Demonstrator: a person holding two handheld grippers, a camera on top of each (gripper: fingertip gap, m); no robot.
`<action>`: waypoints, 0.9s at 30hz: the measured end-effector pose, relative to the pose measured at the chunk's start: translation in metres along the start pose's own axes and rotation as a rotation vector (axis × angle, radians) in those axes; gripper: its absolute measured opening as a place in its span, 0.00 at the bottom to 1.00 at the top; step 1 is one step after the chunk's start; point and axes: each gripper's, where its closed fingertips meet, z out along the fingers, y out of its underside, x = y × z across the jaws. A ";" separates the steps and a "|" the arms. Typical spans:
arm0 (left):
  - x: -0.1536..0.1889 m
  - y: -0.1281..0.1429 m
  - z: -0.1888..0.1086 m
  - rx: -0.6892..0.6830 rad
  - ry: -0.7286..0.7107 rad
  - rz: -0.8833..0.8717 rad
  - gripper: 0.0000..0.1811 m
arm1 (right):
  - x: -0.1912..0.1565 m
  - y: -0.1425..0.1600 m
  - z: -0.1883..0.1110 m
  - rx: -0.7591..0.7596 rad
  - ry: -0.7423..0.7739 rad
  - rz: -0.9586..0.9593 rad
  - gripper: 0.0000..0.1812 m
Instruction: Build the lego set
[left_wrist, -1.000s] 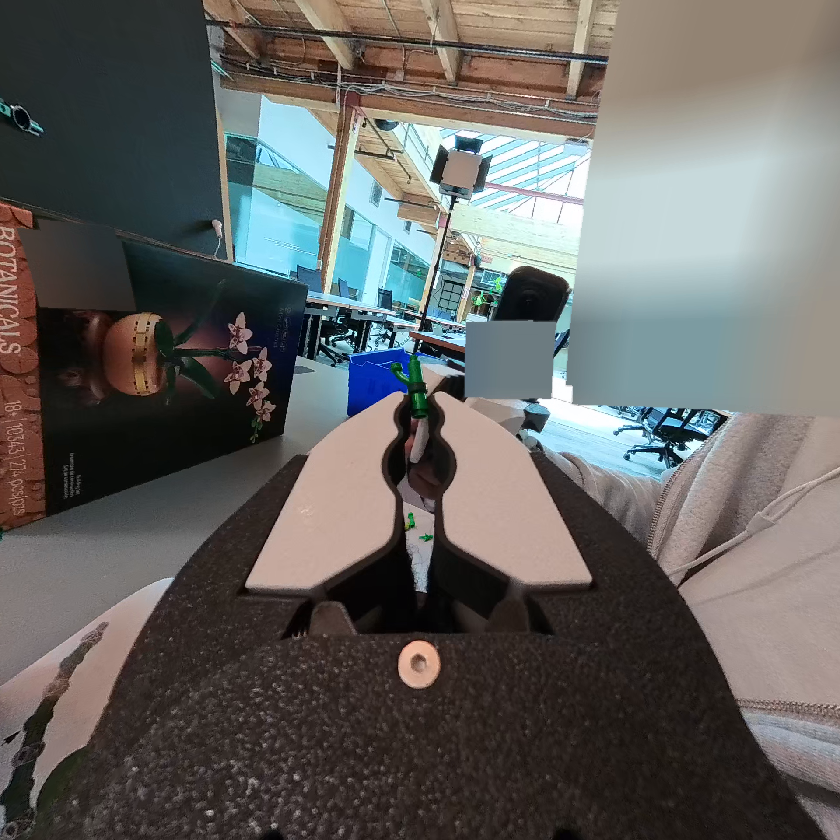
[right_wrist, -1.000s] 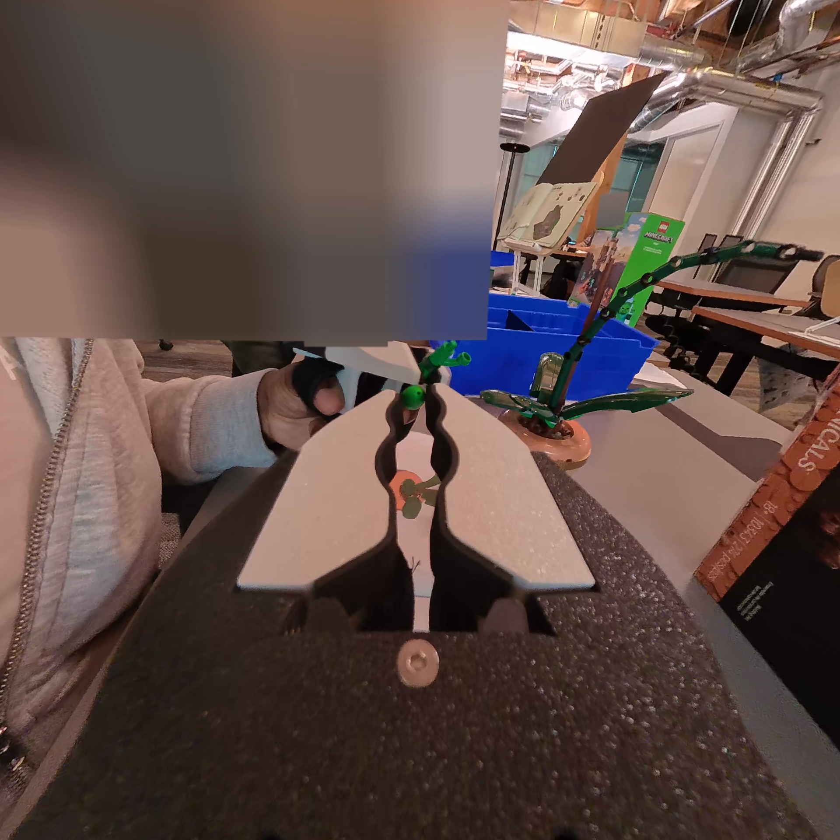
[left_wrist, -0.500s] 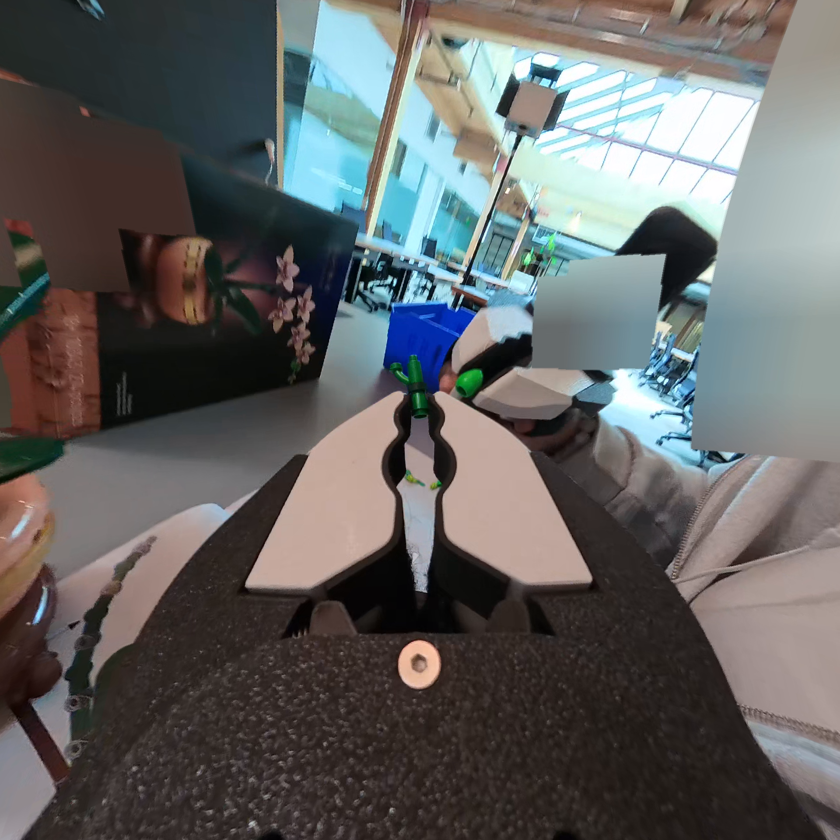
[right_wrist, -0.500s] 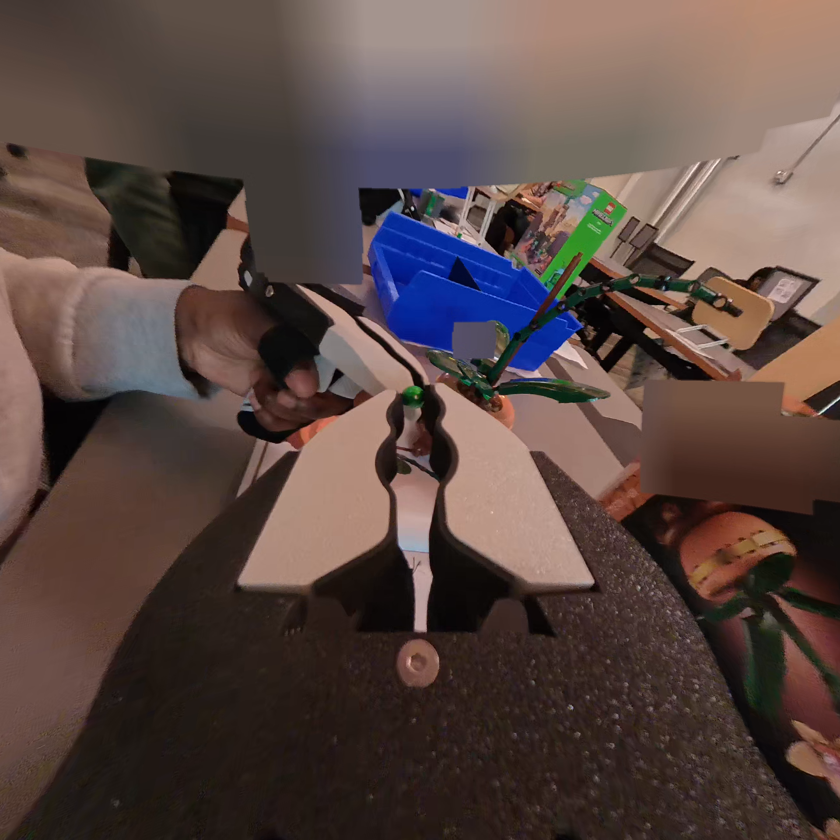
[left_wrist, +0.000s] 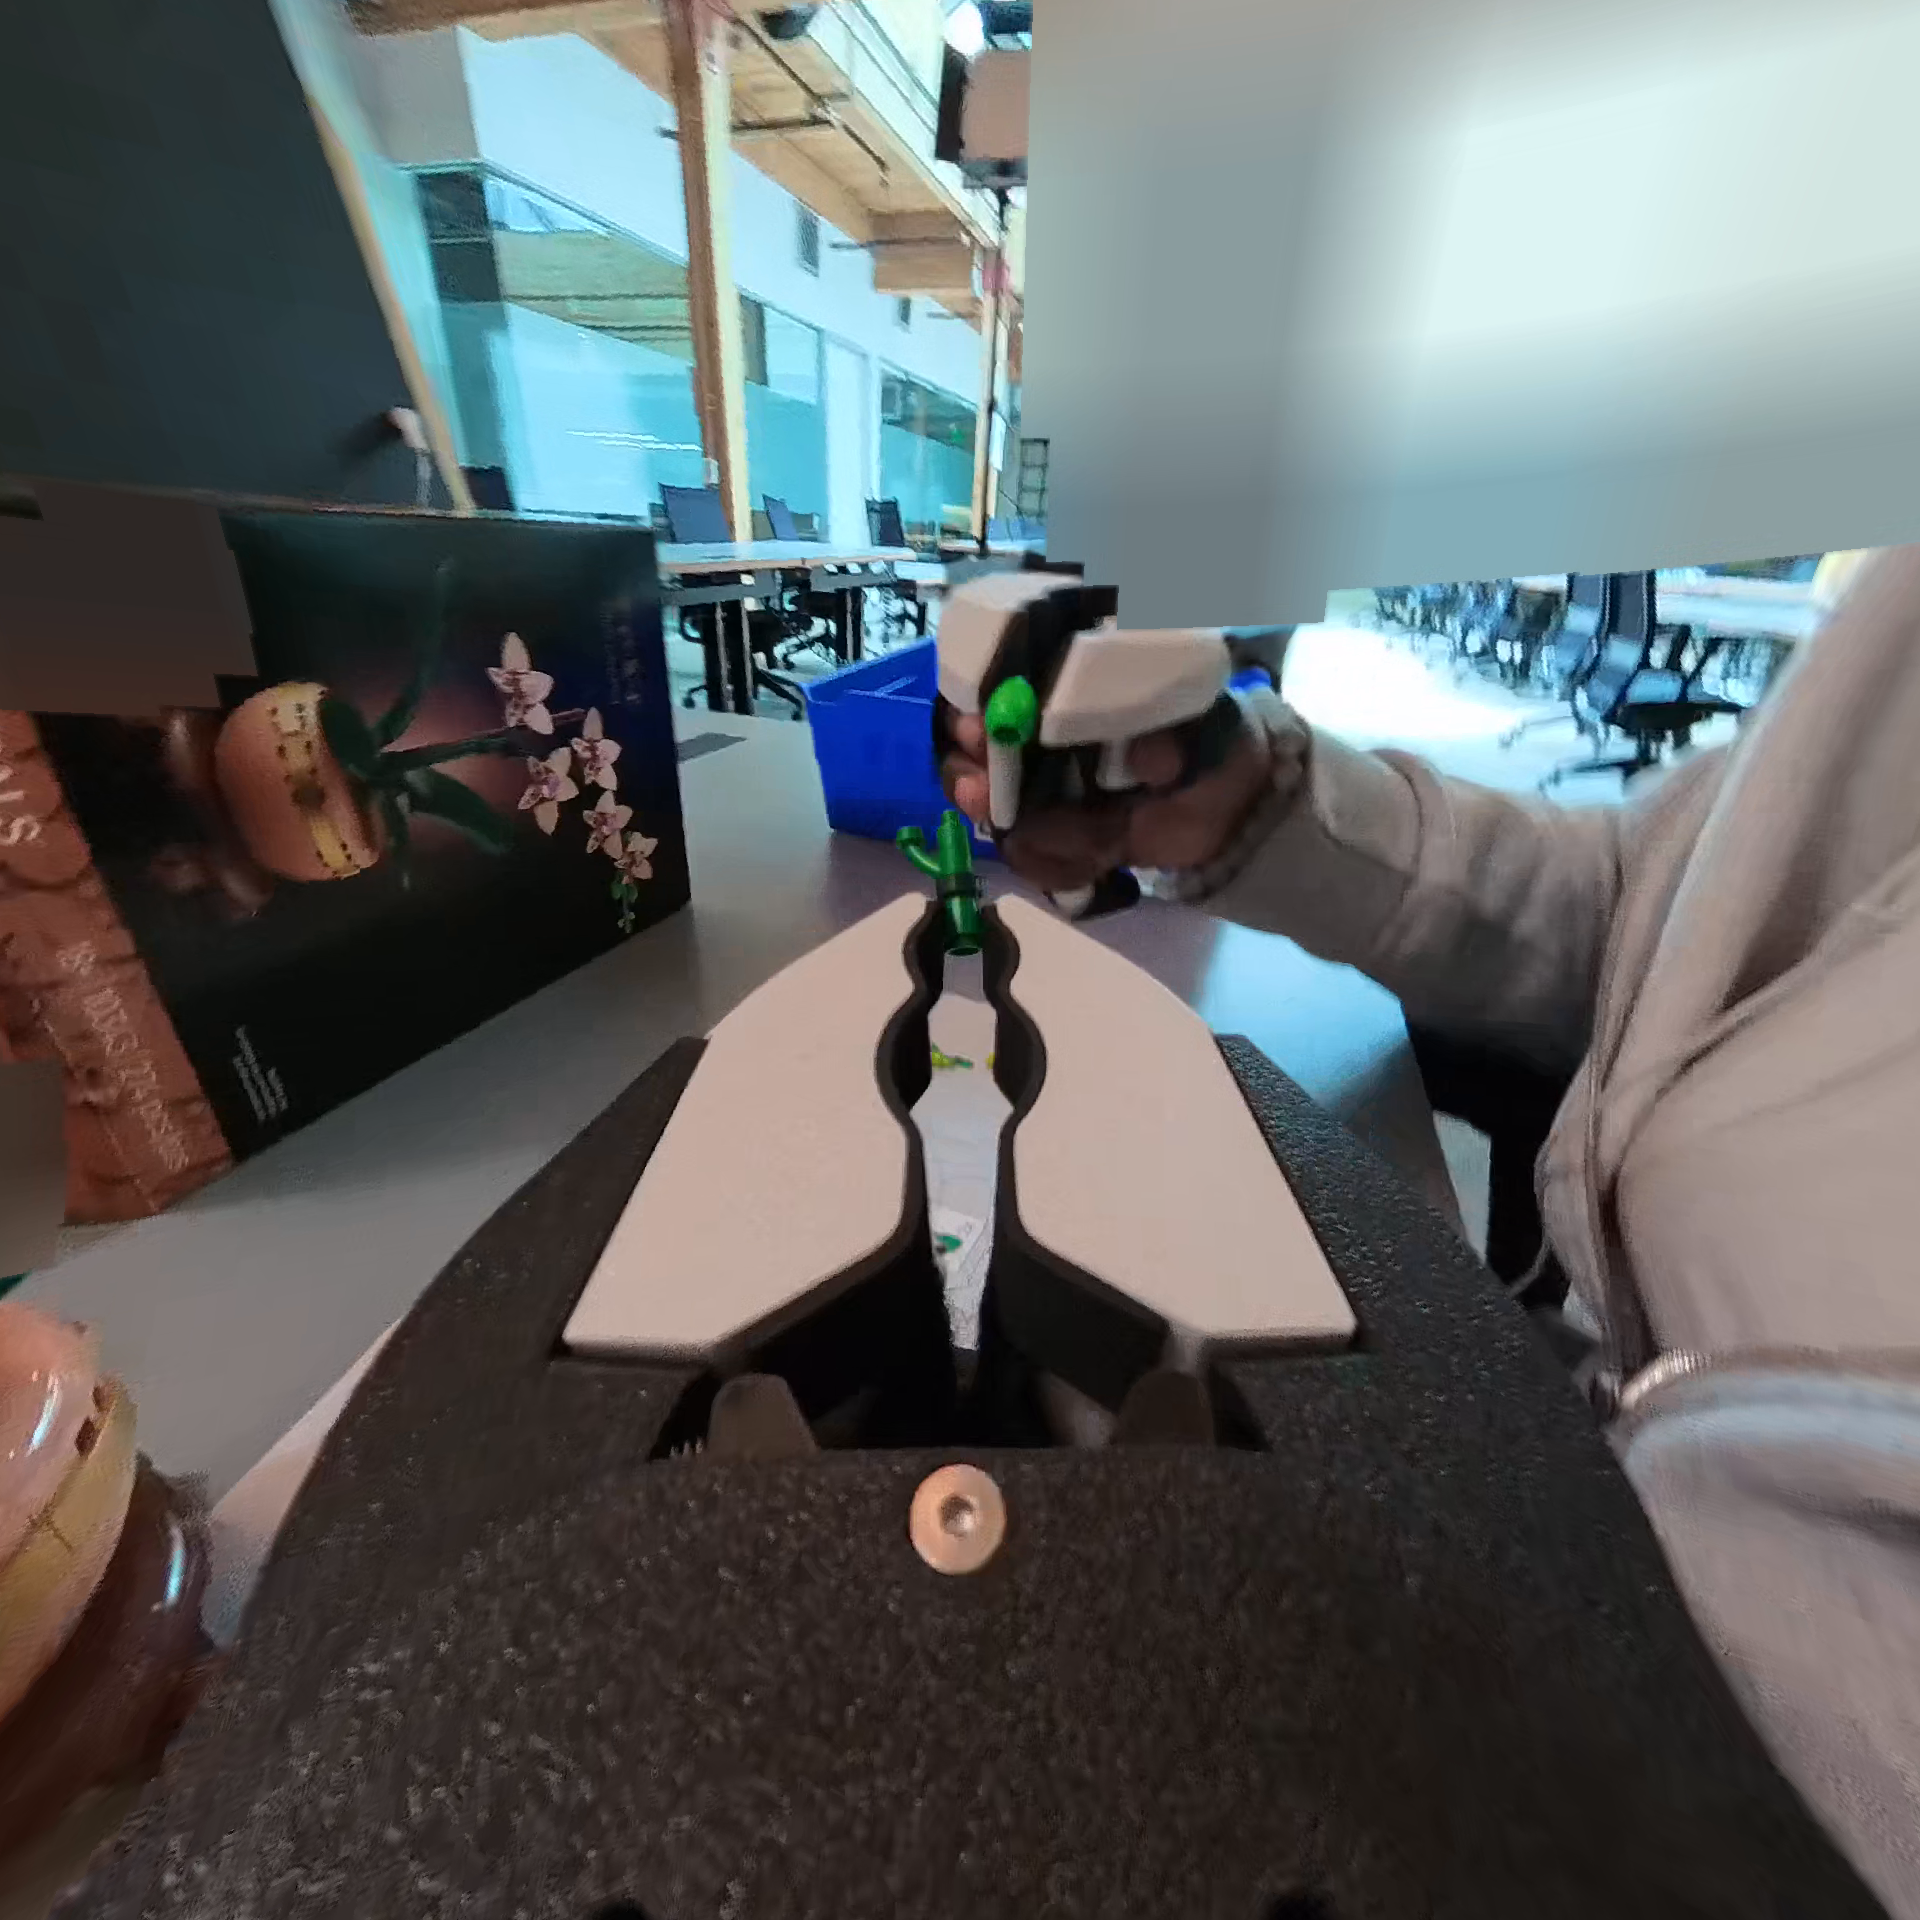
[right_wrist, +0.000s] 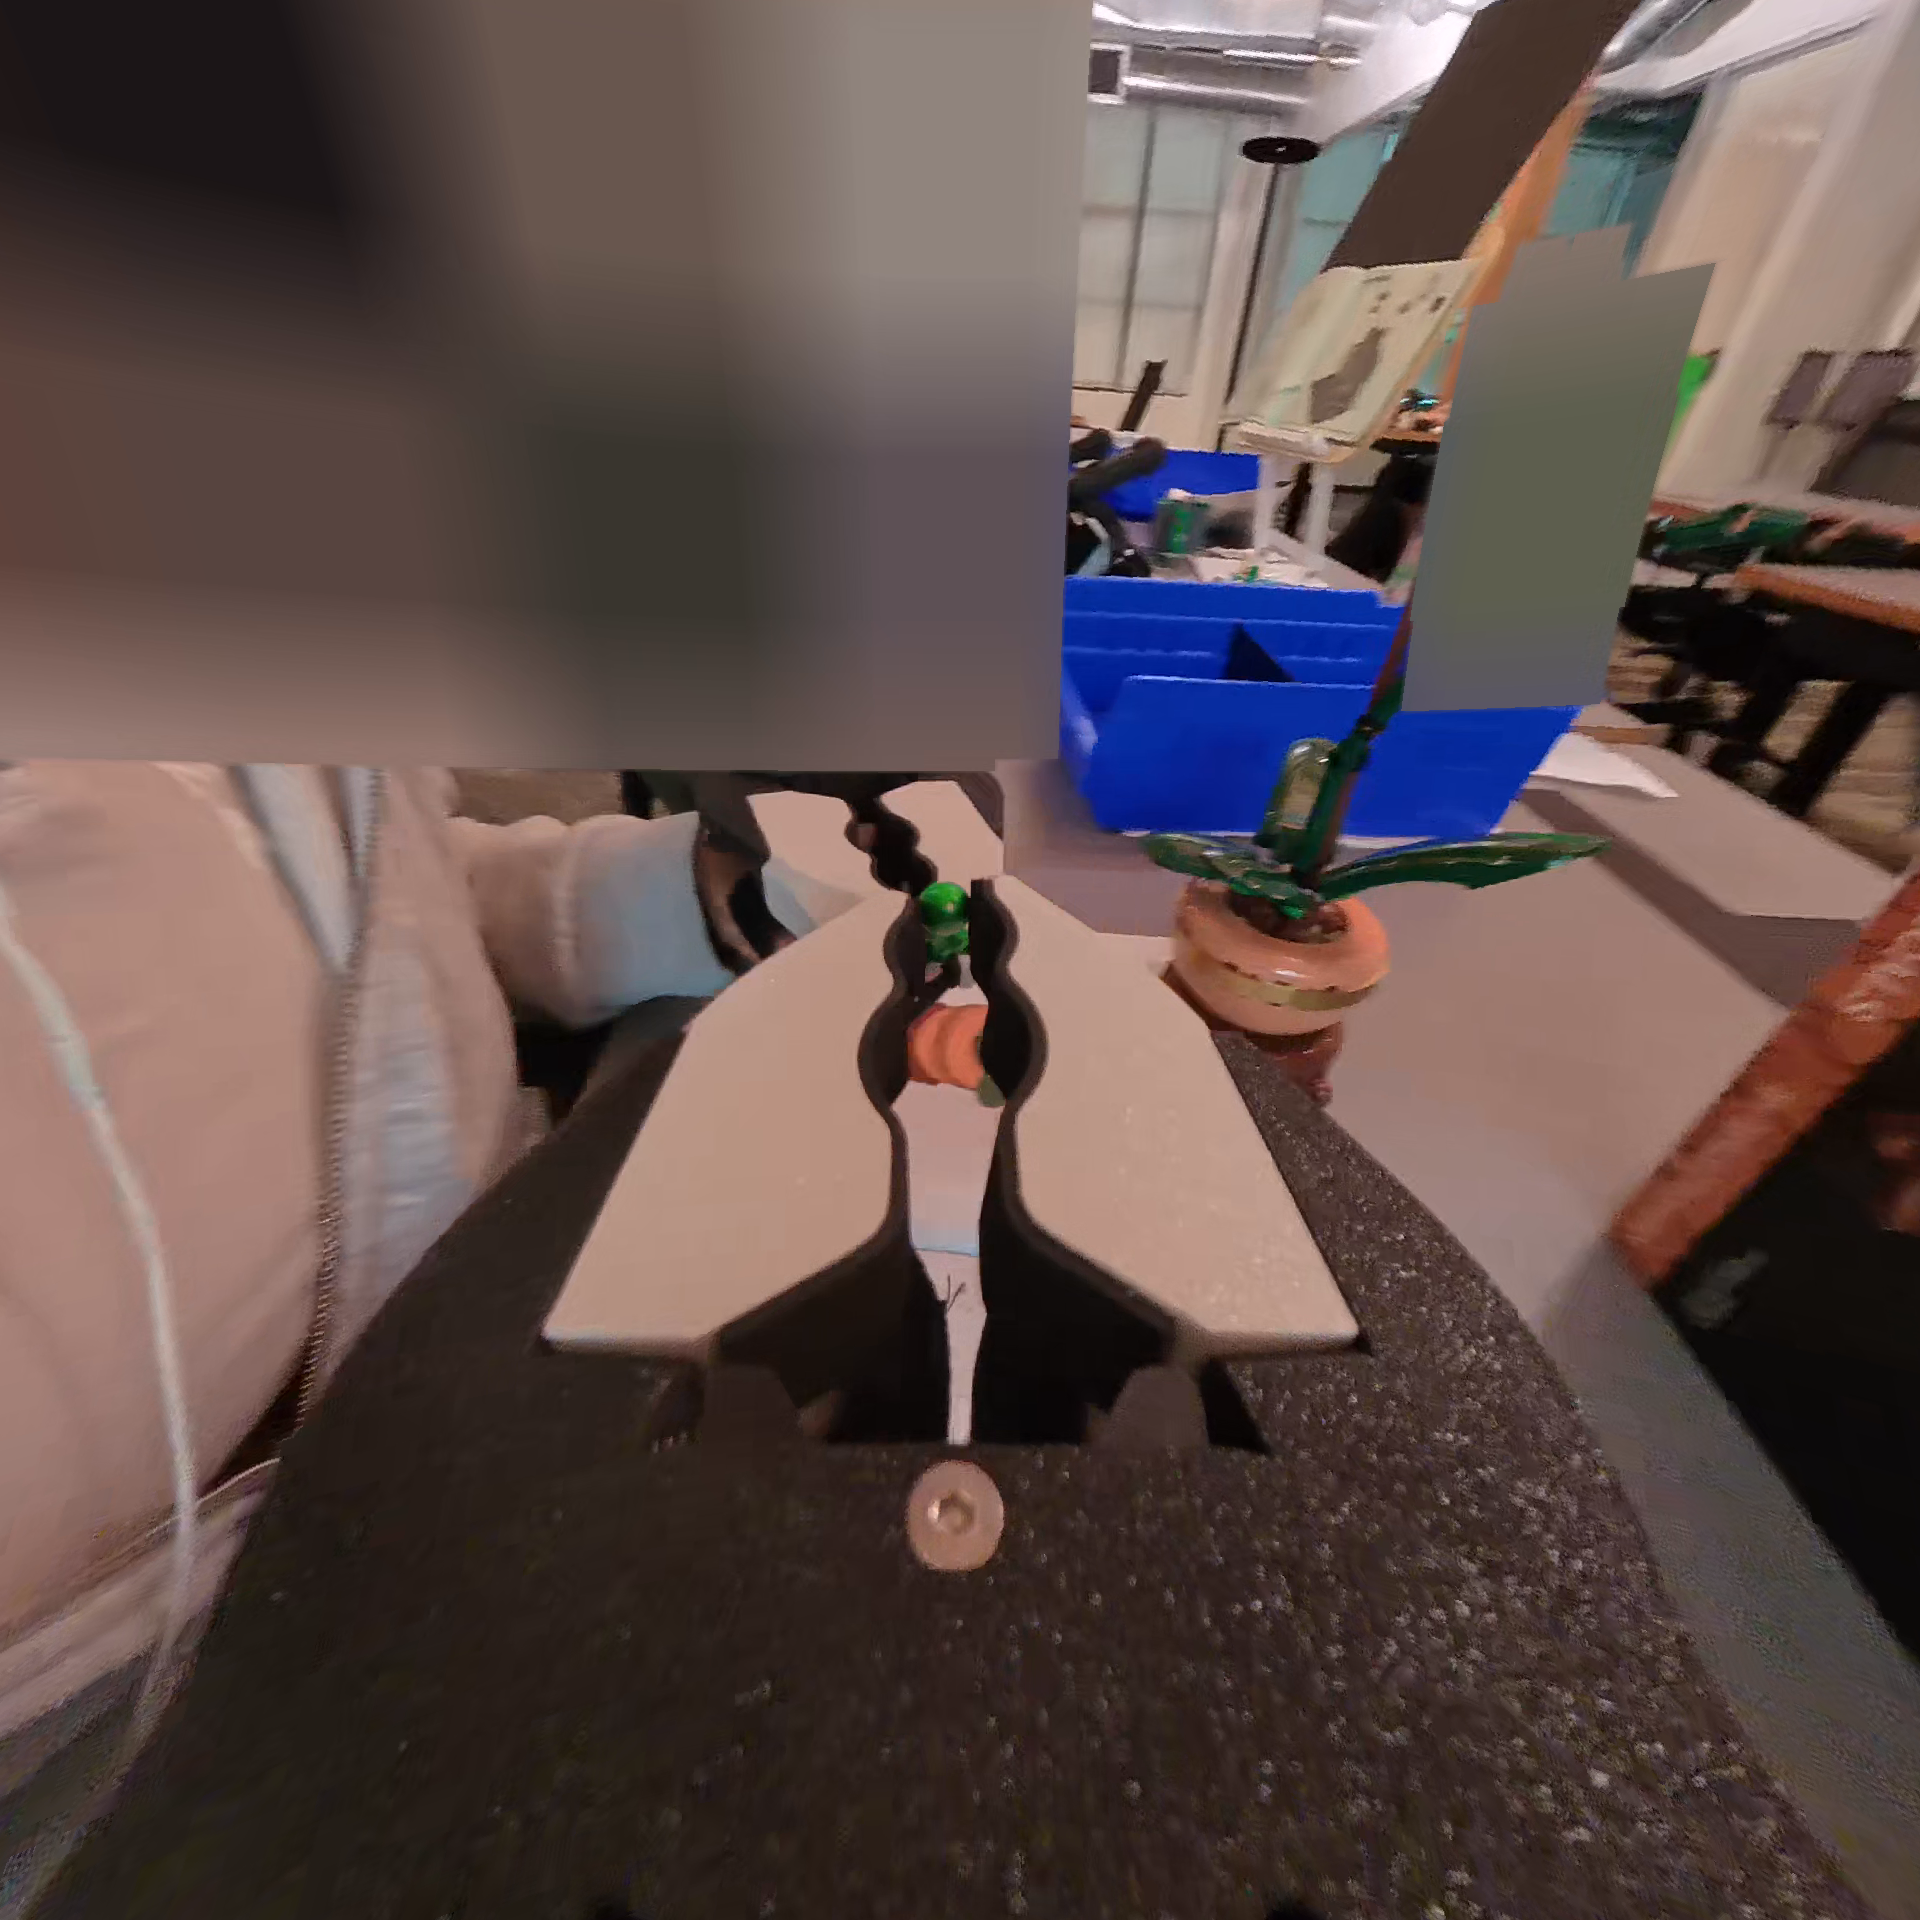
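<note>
My left gripper (left_wrist: 961, 914) is shut on a small green forked stem piece (left_wrist: 954, 883) that stands up from its tips. My right gripper (right_wrist: 948, 899) is shut on a white stick with a green cap (right_wrist: 943, 914). In the left wrist view the right gripper (left_wrist: 1023, 675) is beyond and up right of the stem piece, with the capped stick (left_wrist: 1003, 748) hanging down, apart from it. In the right wrist view the left gripper (right_wrist: 894, 831) is just behind my tips. The orchid pot model (right_wrist: 1283, 956) with green leaves and a stem stands to the right.
The dark set box (left_wrist: 395, 790) stands on the grey table (left_wrist: 468, 1091) to the left; it also shows in the right wrist view (right_wrist: 1818, 1143). A blue bin (right_wrist: 1247, 748) is behind the pot. An instruction sheet (left_wrist: 961, 1195) lies under the grippers. A person's grey sleeve (left_wrist: 1455, 883) is on the right.
The two grippers have drawn apart: the right gripper with its capped stick now sits higher and farther from the left one's stem piece. Both views have swung. Both grippers keep their pieces.
</note>
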 end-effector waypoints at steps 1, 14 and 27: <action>0.004 0.003 0.000 -0.023 0.015 0.036 0.03 | -0.003 0.004 -0.001 -0.004 -0.022 0.022 0.05; 0.026 0.017 0.002 -0.073 0.125 0.147 0.03 | -0.015 0.032 -0.001 0.072 -0.112 0.224 0.04; 0.030 0.024 0.002 -0.103 0.177 0.087 0.03 | -0.013 0.041 -0.001 0.044 -0.122 0.175 0.04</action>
